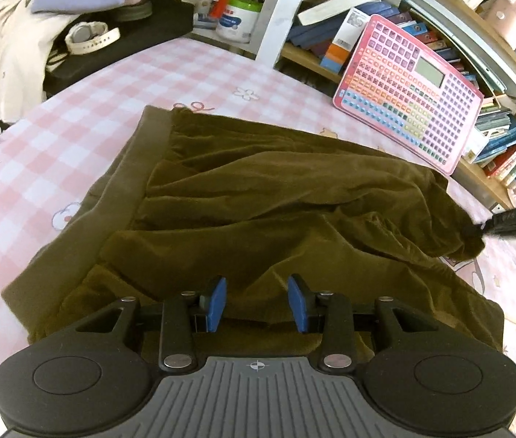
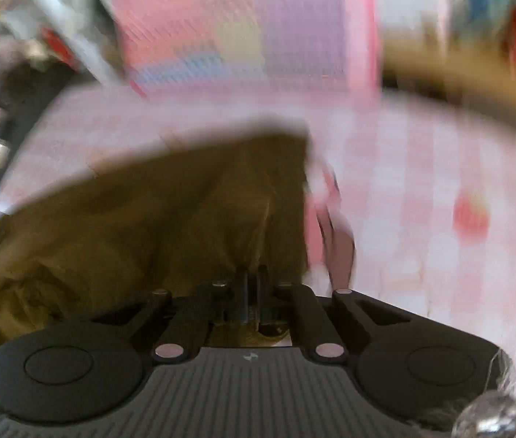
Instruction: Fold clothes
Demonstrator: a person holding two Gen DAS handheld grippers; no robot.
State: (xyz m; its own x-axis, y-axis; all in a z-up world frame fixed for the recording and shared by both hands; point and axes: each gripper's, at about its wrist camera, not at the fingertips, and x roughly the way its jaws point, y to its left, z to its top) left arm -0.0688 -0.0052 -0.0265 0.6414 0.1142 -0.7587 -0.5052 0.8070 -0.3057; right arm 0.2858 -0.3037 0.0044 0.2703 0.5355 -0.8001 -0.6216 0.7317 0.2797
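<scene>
Folding step: olive-brown garment (image 1: 258, 197) lies spread and rumpled on the pink checked bedsheet (image 1: 75, 116); judged mid-fold, one corner pinched, nothing folded over yet.
Left gripper (image 1: 257, 304): nearest to camera, over the near hem; blue fingers (image 1: 218, 303) stand apart, no cloth pinched between them; cloth lies just beneath and ahead.
Right gripper (image 2: 252, 294): fingers closed together on a bunch of the garment's edge; view heavily blurred, so how deep the bite is I cannot tell. Seen from the left wrist at the far right corner of the cloth, touching it.
Garment: wide darker band (image 1: 137, 182) runs along its left side; ridges and wrinkles across the middle; right corner bunched at the right gripper.
Behind: pink button-grid toy tablet (image 1: 409, 91) leans on the bookshelf (image 1: 331, 62) just beyond the cloth; white watch (image 1: 90, 36) on a dark block far left.
Risk 1: thin pinch on the right could slip if pulled fast, and the corner would drop.
Risk 2: left side ungripped, so a one-sided pull may drag or skew the whole garment across the sheet.
Risk 3: wrinkles get trapped in the fold if not smoothed.
Risk 4: a high sweep toward the back could knock the leaning tablet.
</scene>
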